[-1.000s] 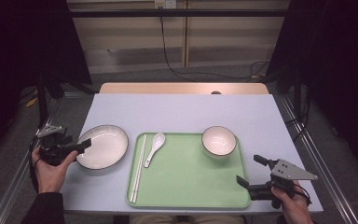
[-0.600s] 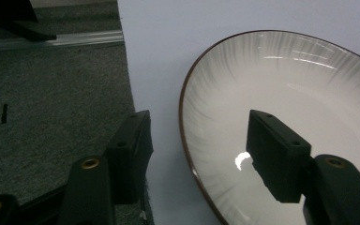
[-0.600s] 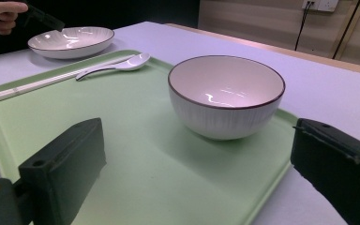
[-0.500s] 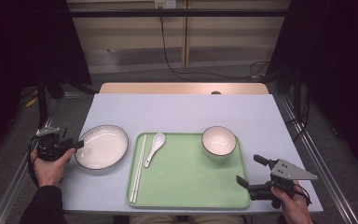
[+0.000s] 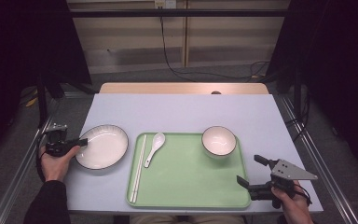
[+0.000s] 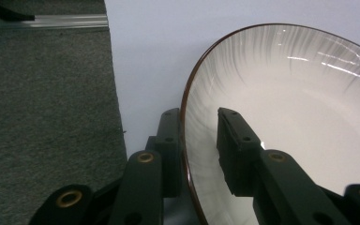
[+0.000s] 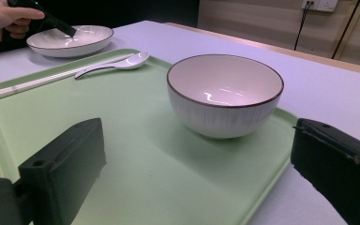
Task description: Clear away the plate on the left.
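Left tongs [image 6: 199, 140] straddled the plate [image 5: 101, 146] rim at lower left of the high view, jaws apart, one inside, one outside, not yet clamped. Right tongs [image 5: 257, 171] stood wide open at lower right, near the bowl [image 7: 225, 93] on the tray [image 5: 191, 186]. A good grip probably required squeezing squarely on the rim before lifting.

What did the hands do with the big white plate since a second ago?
The wide white ribbed plate slid a little left, away from the green plastic tray, with the left gripper astride its near rim, one jaw inside and one outside. That hand drew back leftward. The right gripper, the small white bowl, the white spoon and the white chopsticks stayed put.
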The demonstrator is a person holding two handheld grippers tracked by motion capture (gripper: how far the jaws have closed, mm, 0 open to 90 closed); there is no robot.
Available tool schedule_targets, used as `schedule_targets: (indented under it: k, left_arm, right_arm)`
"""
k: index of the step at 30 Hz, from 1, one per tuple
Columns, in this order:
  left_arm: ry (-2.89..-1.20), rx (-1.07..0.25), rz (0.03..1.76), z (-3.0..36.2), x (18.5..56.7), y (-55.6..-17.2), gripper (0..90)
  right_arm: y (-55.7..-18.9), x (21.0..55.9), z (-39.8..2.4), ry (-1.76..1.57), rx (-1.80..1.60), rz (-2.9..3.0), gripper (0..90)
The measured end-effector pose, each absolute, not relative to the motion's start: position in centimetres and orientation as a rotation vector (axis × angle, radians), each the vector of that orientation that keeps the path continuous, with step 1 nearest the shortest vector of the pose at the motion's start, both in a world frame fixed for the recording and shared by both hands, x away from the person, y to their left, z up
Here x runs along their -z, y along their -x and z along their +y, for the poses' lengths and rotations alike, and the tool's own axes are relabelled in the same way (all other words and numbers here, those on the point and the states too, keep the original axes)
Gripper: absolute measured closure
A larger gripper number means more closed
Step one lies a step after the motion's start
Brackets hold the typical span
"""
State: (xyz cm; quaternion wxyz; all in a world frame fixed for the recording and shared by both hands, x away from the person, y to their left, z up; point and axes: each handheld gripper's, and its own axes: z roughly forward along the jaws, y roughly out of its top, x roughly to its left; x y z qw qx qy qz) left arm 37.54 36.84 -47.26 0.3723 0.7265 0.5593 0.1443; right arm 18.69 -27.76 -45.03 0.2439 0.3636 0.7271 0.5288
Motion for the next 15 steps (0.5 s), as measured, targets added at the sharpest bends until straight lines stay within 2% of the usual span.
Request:
schedule_targets:
  k: [10,15]
  left_arm:
    - [-1.727,-0.216,1.453,37.5,48.4,-38.6,72.0]
    - [-1.658,-0.12,1.446,38.2,49.0,-39.0,75.2]
  right_arm:
    - [-18.6,45.1,-27.9,-1.003,-1.428,1.985,3.1]
    - [-18.5,45.1,-27.9,-0.994,-1.425,1.984,3.1]
